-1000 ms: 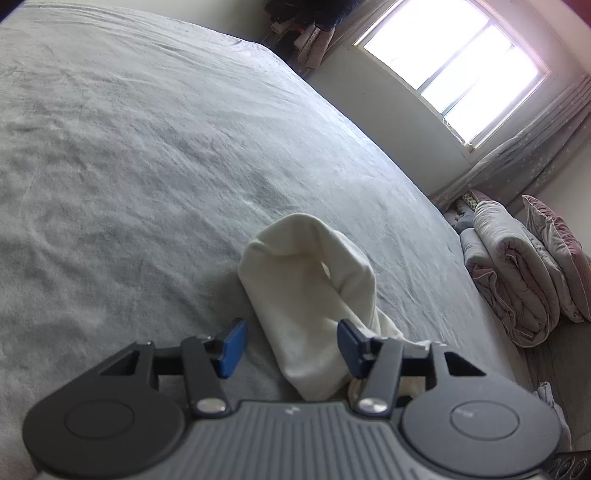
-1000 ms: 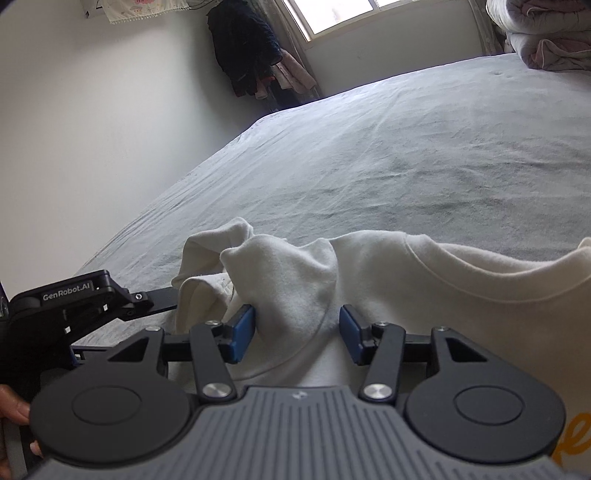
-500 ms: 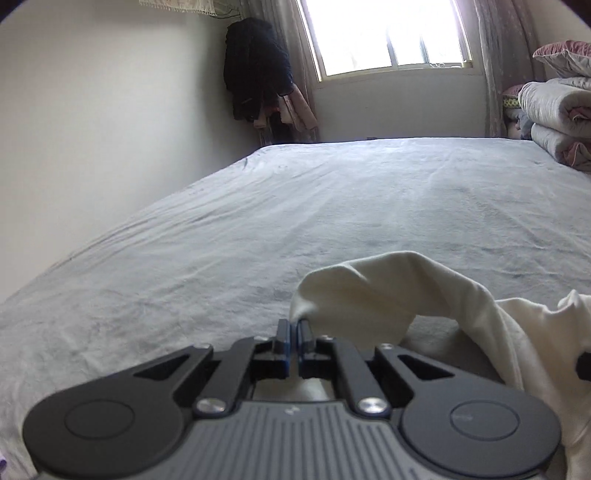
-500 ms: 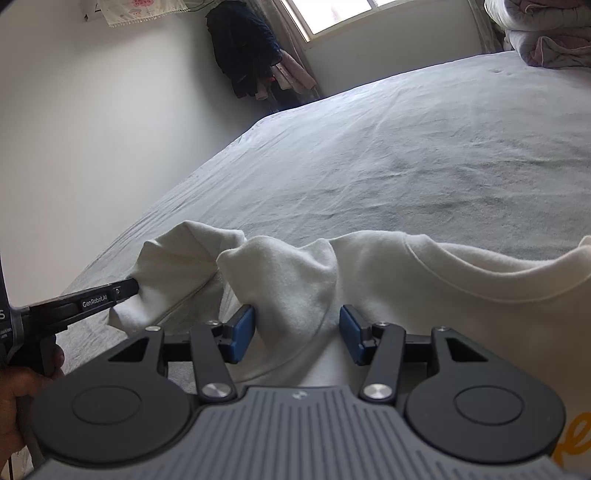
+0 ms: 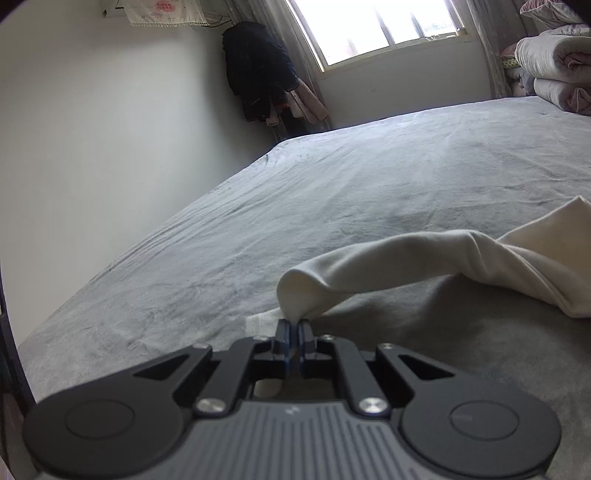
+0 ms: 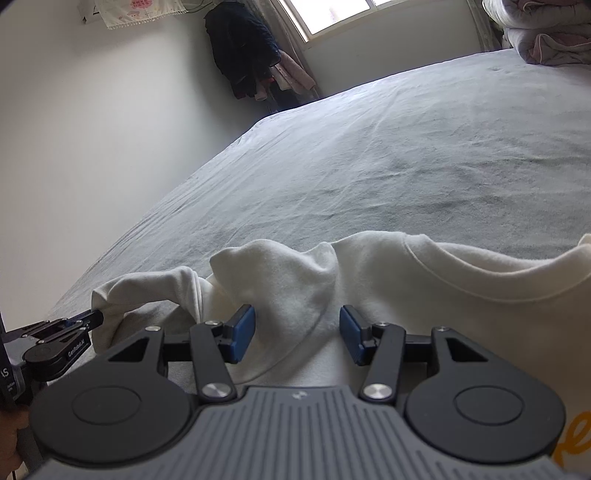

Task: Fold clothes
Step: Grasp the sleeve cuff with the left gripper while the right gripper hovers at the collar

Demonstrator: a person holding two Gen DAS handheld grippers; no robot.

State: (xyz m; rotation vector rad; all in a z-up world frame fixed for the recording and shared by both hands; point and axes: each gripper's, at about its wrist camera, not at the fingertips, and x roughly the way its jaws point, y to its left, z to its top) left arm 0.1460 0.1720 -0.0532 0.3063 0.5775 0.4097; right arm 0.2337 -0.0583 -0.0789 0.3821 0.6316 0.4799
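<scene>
A cream sweatshirt [image 6: 461,314] lies on the grey bed [image 6: 406,147], neckline towards me, with an orange print at the lower right. My right gripper [image 6: 297,332] sits at its shoulder. The blue pads stand half apart, with a bunched ridge of fabric squeezed between them. My left gripper [image 5: 294,325] is shut on the cuff of the sleeve [image 5: 406,254], which hangs stretched and slightly lifted off the bed. The right wrist view shows that left gripper [image 6: 98,316] at the far left, pinching the sleeve's [image 6: 147,291] end.
Folded quilts [image 5: 550,62] are stacked at the bed's far right. Dark clothes [image 5: 258,70] hang in the corner beside the window [image 5: 373,29]. A white wall runs along the bed's left side. A person's hand [image 6: 11,435] holds the left gripper's handle.
The left gripper closed on the sleeve cuff, rolled upright and pulled the sleeve out to the left, lifting it a little. The right gripper has stayed put.
</scene>
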